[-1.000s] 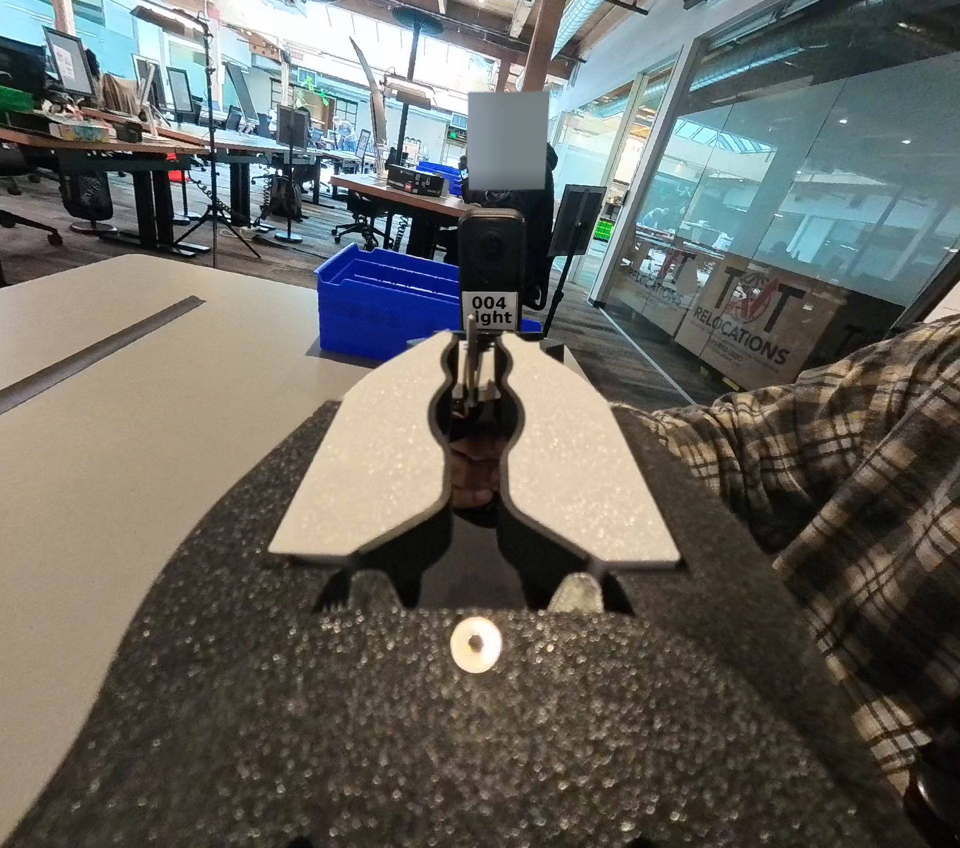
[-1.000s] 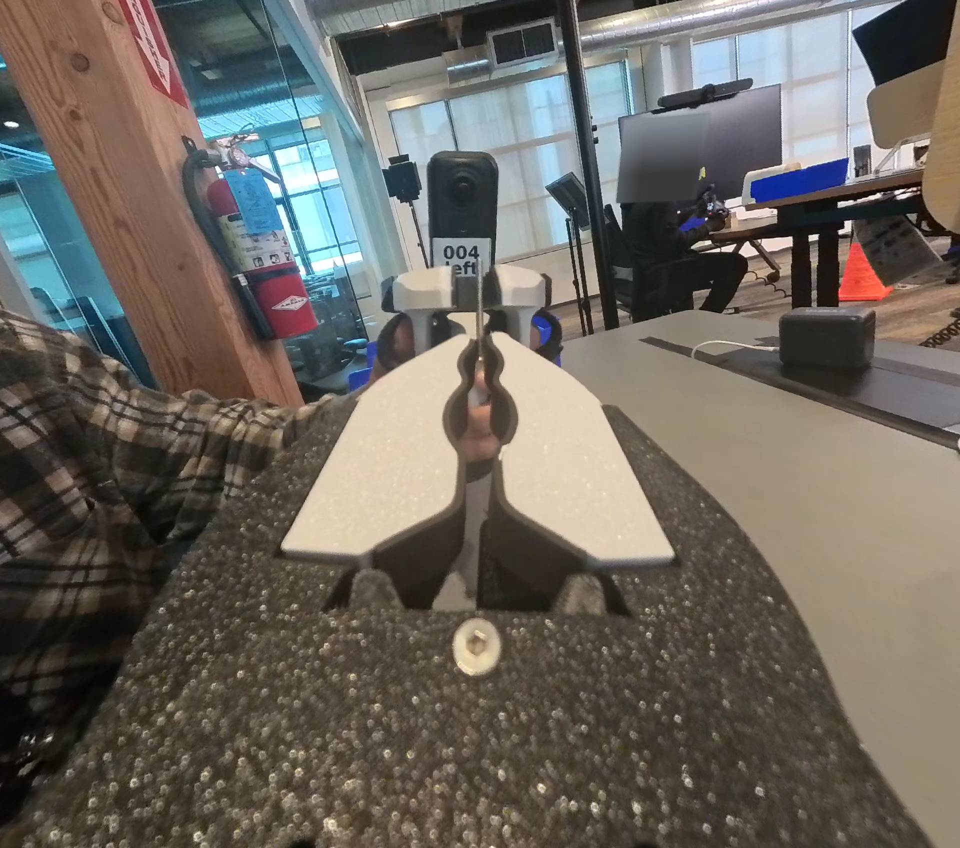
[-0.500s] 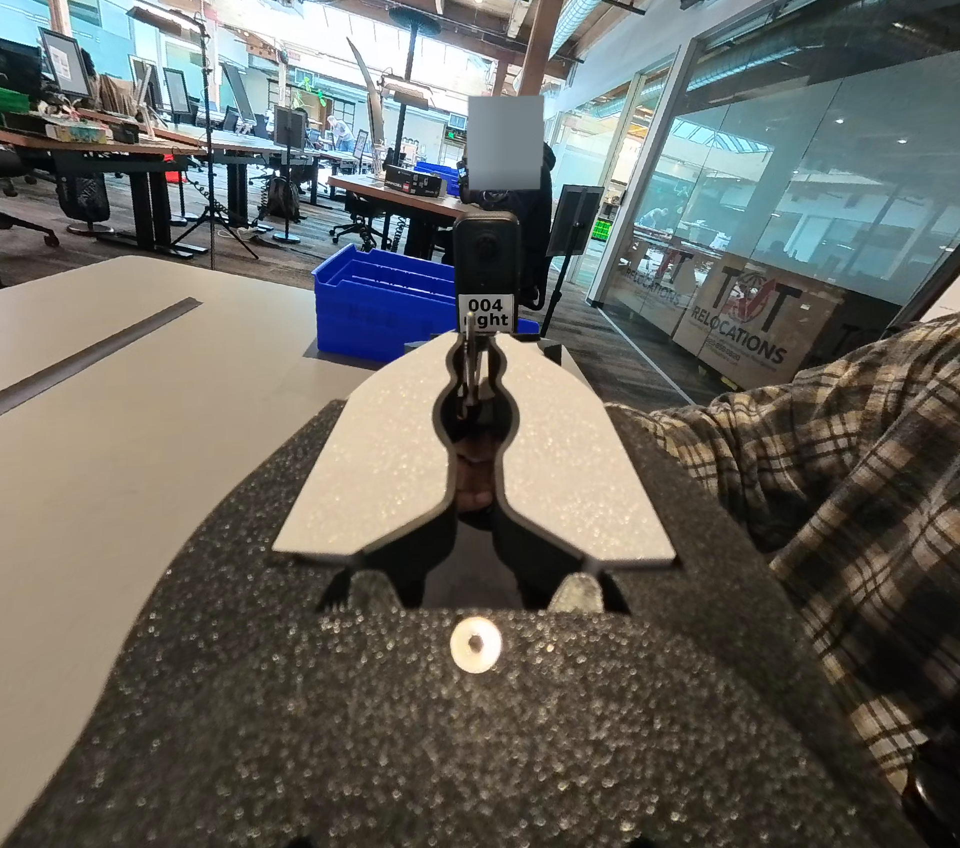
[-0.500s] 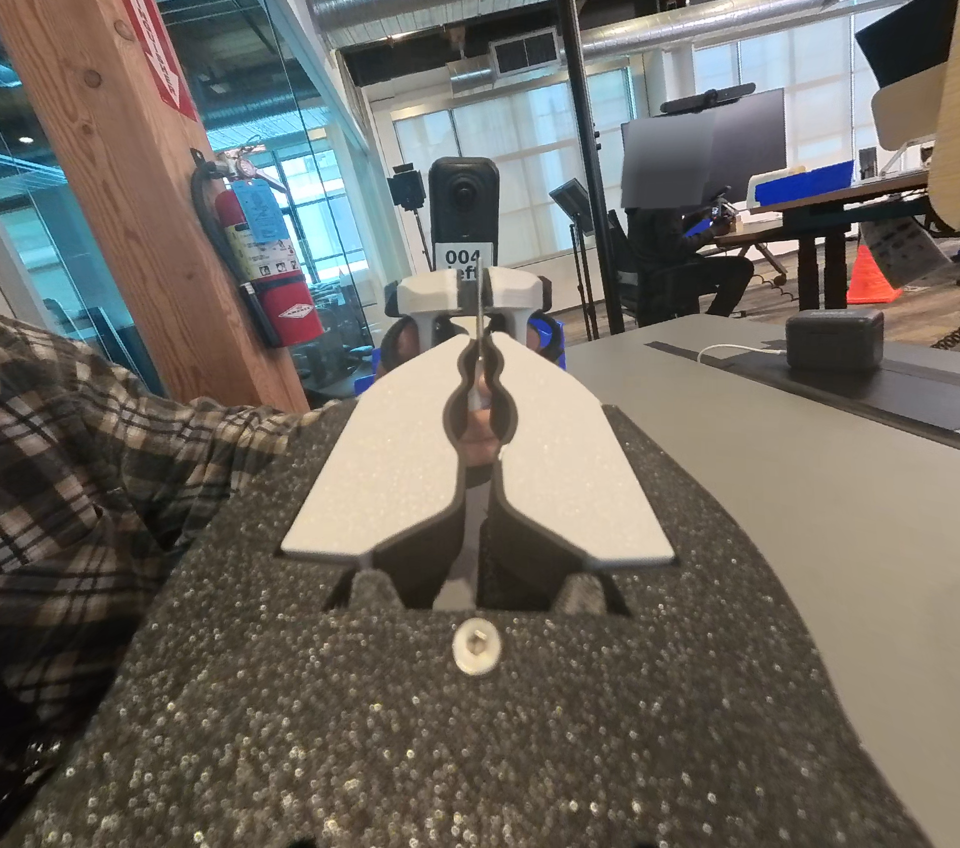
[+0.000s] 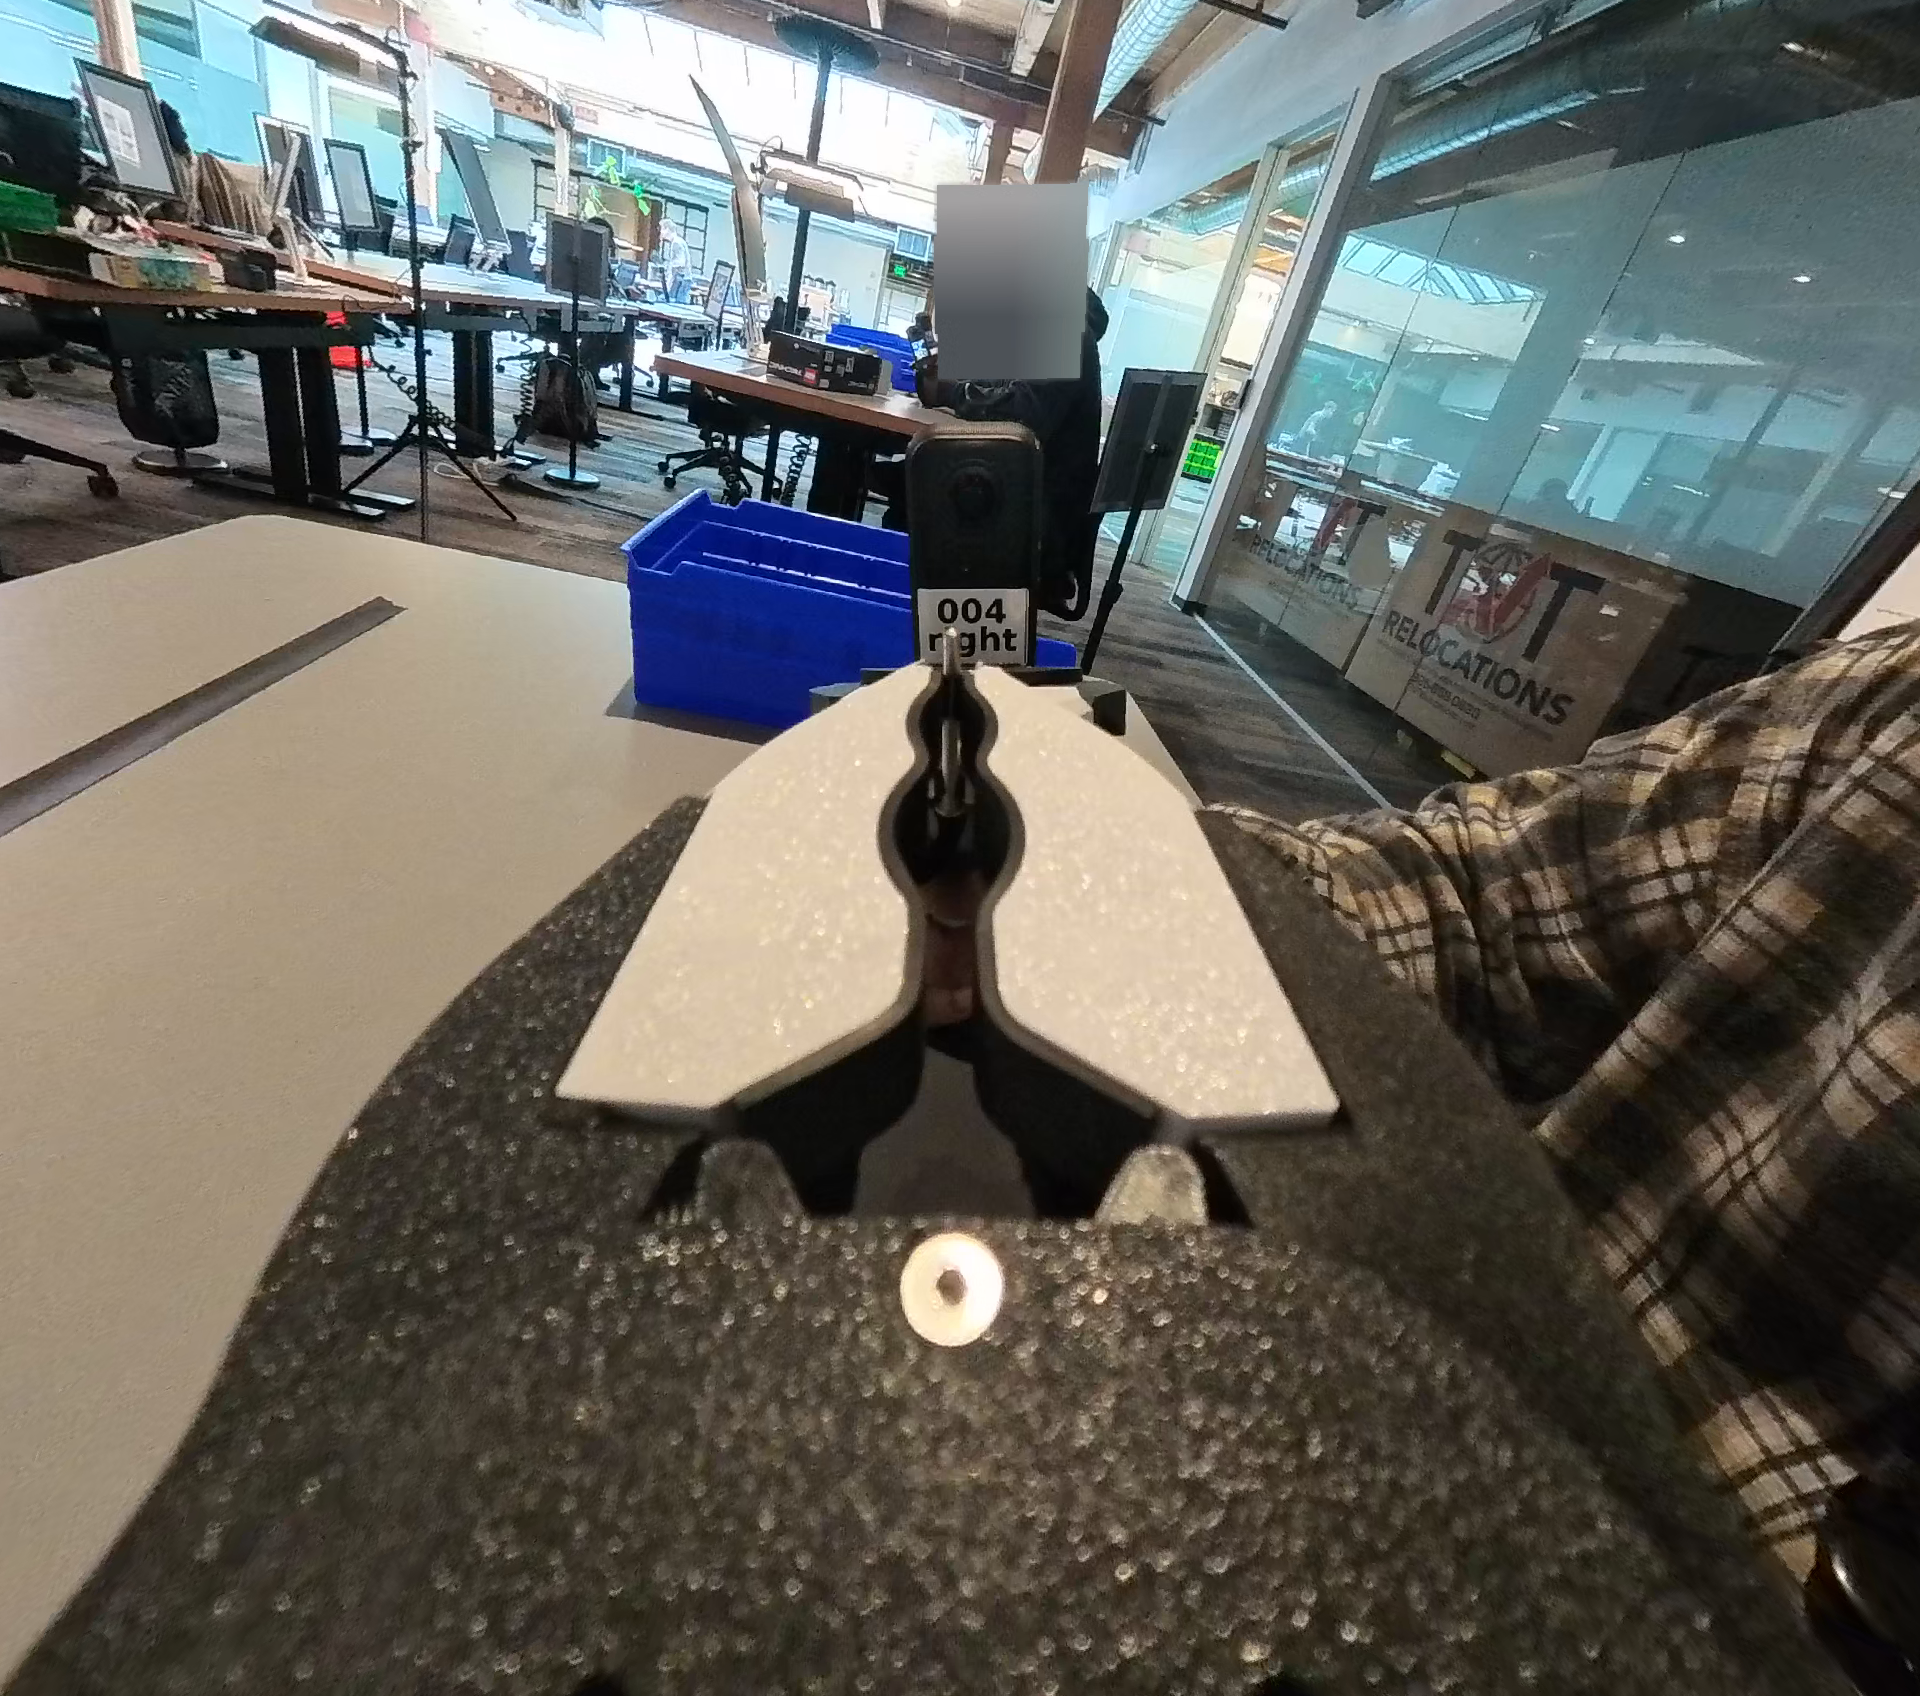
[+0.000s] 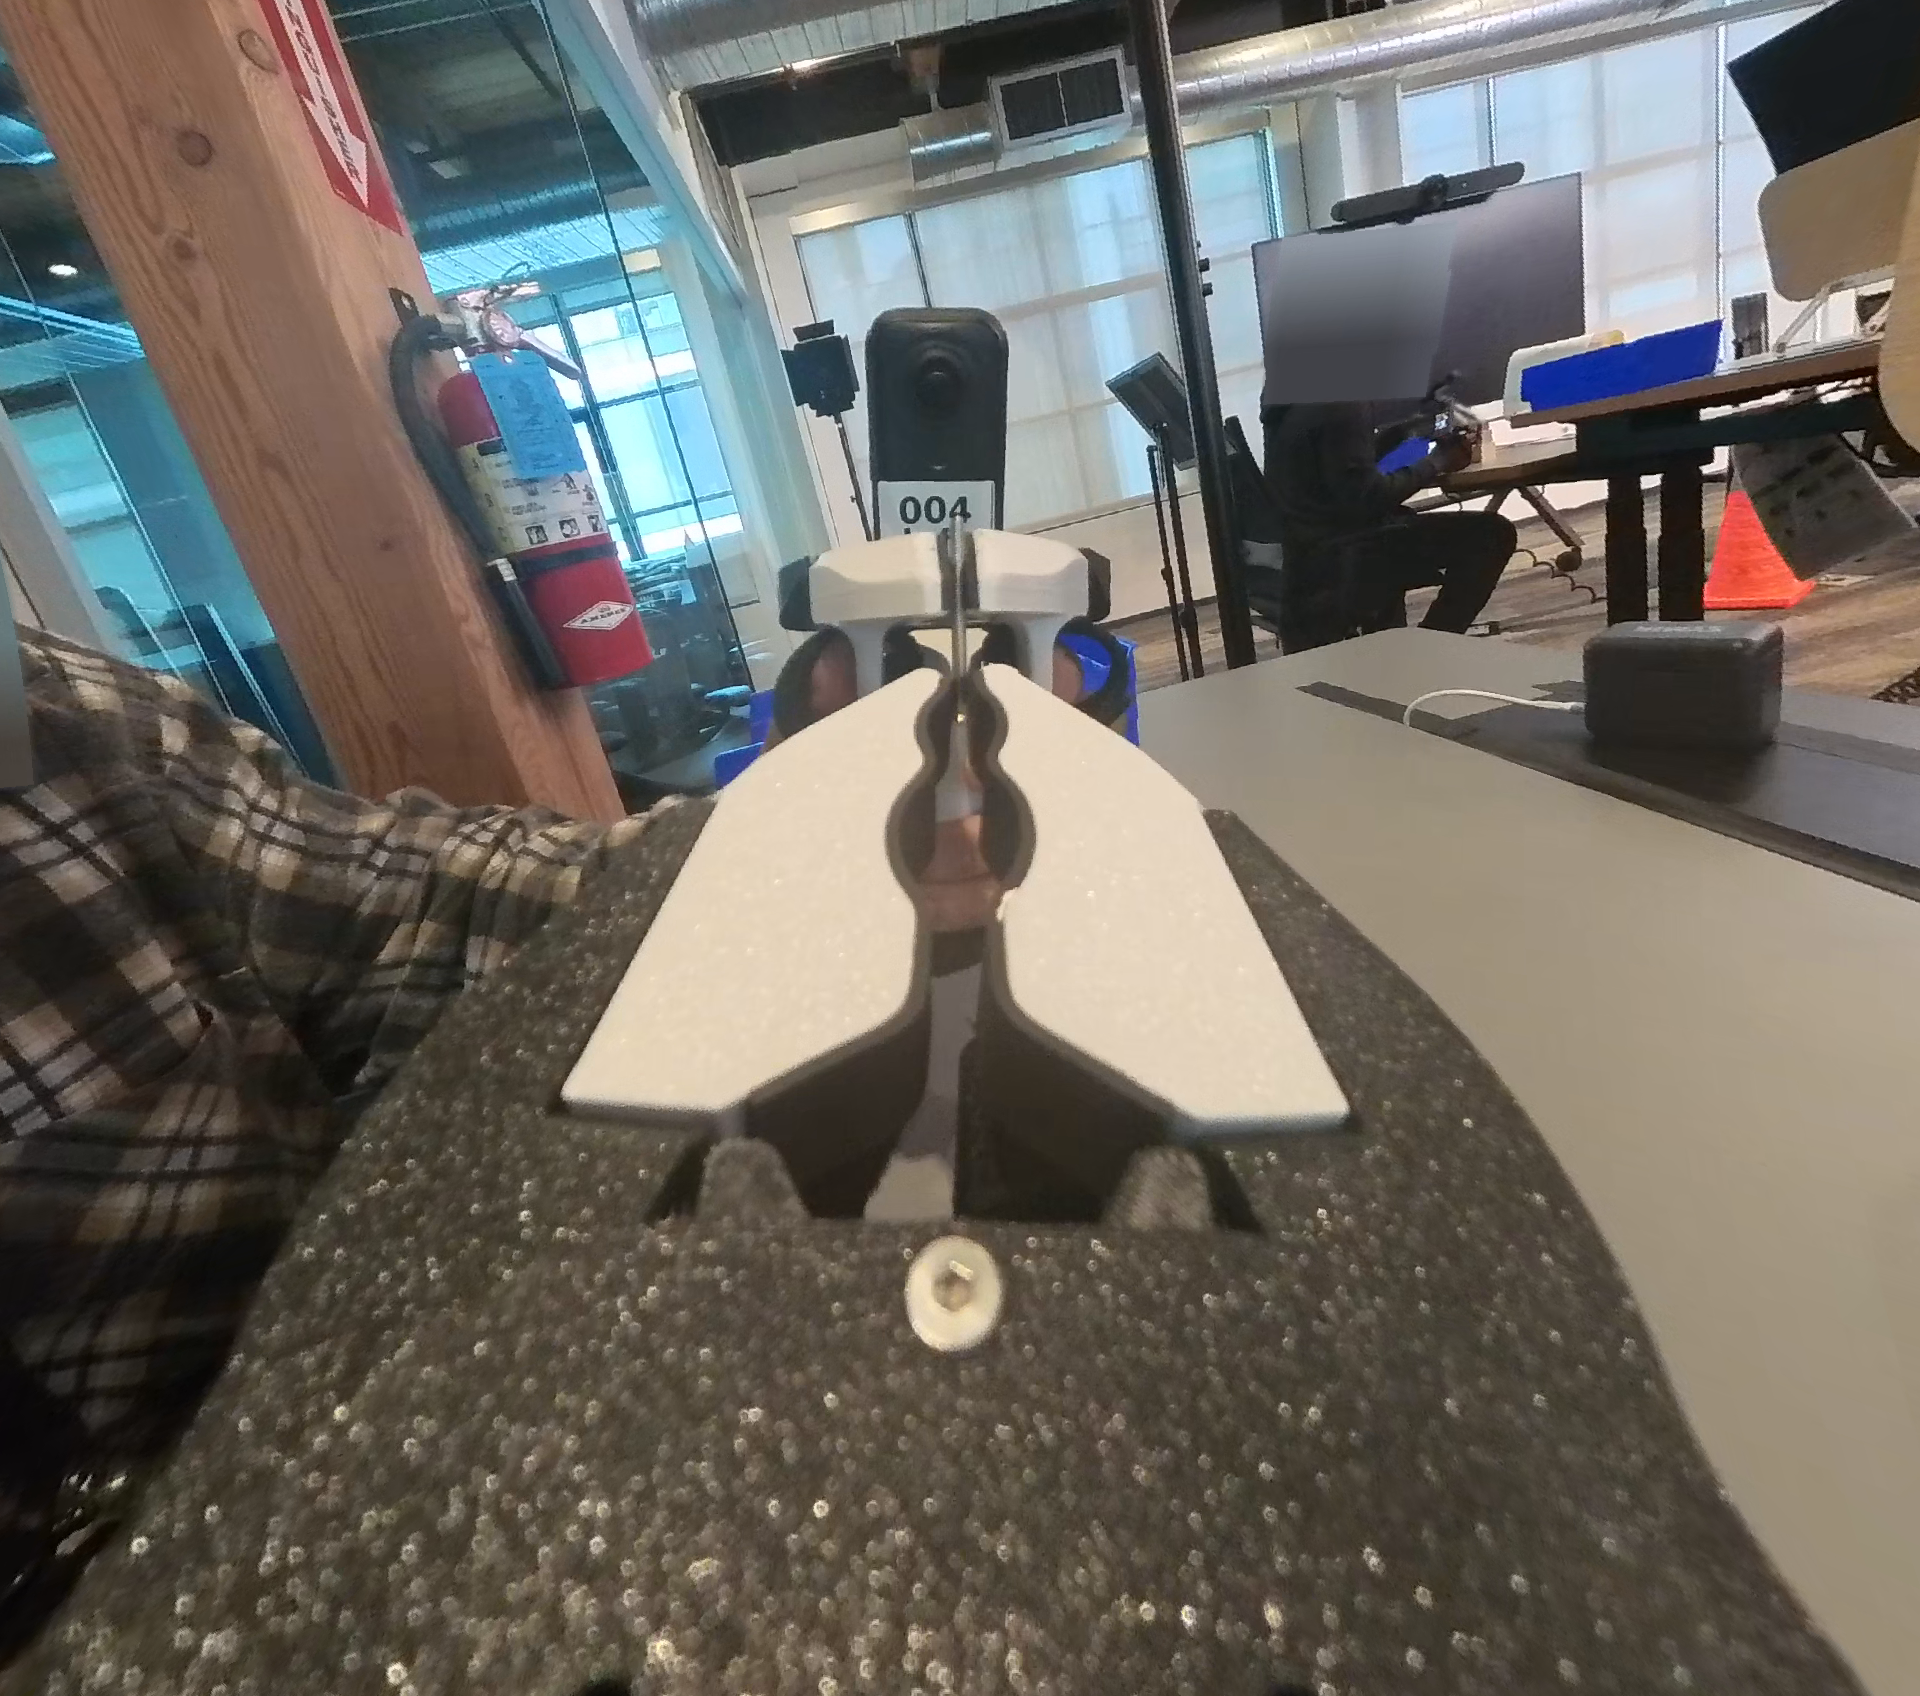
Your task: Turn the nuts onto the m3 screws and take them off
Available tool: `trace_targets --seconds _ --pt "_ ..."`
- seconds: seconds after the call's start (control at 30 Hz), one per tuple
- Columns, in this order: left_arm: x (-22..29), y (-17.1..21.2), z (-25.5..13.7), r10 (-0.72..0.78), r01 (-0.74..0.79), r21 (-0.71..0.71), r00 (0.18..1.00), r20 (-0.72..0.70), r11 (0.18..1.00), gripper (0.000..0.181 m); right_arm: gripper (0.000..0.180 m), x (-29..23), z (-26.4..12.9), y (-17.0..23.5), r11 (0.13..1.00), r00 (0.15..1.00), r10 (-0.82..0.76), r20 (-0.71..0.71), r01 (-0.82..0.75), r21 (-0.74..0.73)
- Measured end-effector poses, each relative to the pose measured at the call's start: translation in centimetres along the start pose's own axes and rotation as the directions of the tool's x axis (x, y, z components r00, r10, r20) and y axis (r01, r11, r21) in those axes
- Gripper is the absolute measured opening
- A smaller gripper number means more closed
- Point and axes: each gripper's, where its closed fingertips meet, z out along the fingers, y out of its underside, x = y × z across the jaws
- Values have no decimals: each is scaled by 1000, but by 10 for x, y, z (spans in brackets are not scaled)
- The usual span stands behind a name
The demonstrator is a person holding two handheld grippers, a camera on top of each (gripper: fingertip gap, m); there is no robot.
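Observation:
Both grippers are held in the air above the table, tip to tip. My right gripper (image 6: 958, 696) is shut on a thin metal screw (image 6: 957, 638) that sticks out forward from its tips. My left gripper (image 5: 951, 690) faces it and has its fingers closed around the screw's far end. The screw's shaft (image 5: 948, 753) reaches into the notch between them. The nut is hidden between the left fingertips (image 6: 894, 581). In the left wrist view, the right gripper's black camera (image 5: 971, 503) stands just behind my left tips.
The grey table (image 5: 260, 815) carries stacked blue bins (image 5: 758, 607) at its far edge. A small black box (image 6: 1683, 680) with a white cable sits on a dark strip. Plaid sleeves (image 5: 1610, 971) flank both grippers. A wooden post with a fire extinguisher (image 6: 561, 566) stands behind. Both grippers' tips are close together, under 4 cm apart.
My left gripper's fingers were apart around the screw's end one second ago and have closed on it. The right gripper has stayed shut on the screw, shifting only slightly.

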Motion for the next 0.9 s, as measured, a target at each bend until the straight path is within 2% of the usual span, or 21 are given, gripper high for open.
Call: trace_targets --seconds 0.9 --pt "1 1 2 5 -5 -12 1000 2 1000 3 2 -1 0 -4 1000 1000 4 4 -4 19"
